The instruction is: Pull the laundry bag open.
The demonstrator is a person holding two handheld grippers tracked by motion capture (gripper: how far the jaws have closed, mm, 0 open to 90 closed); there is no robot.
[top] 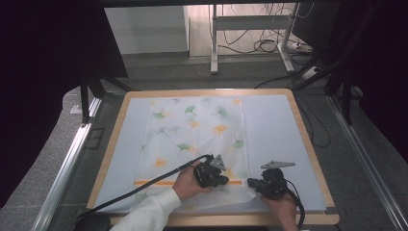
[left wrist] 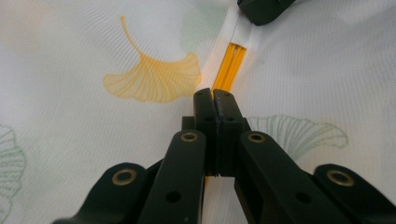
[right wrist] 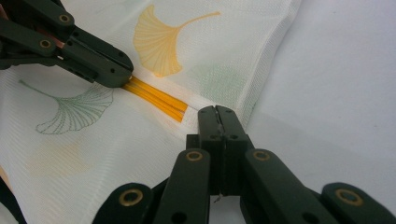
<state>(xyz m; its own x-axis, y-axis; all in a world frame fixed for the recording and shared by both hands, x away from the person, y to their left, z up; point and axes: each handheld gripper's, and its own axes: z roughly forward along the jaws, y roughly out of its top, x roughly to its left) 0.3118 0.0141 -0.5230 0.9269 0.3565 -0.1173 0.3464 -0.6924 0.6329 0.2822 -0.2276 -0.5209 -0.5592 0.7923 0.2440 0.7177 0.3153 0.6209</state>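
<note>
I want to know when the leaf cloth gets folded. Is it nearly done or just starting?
Just starting, it seems. The leaf cloth lies spread flat on the table, so no fold shows yet. In hand: the left hand-held gripper and right hand-held gripper are both shut on the cloth along its orange stripe, near the person's edge. Probably left: lifting that edge and carrying it over.

High view: fixed above the person's side, facing forward and down over the whole table (top: 308,144), far off, with floor and desk legs beyond.
Left gripper view: rides the left gripper (left wrist: 214,95), looking along its jaws, very close to the ginkgo-print cloth (left wrist: 93,135).
Right gripper view: rides the right gripper (right wrist: 216,112), equally close, at the cloth's edge.
Shared: the orange stripe (left wrist: 229,67) shows in all three views; each gripper view catches the other gripper's tip.
</note>
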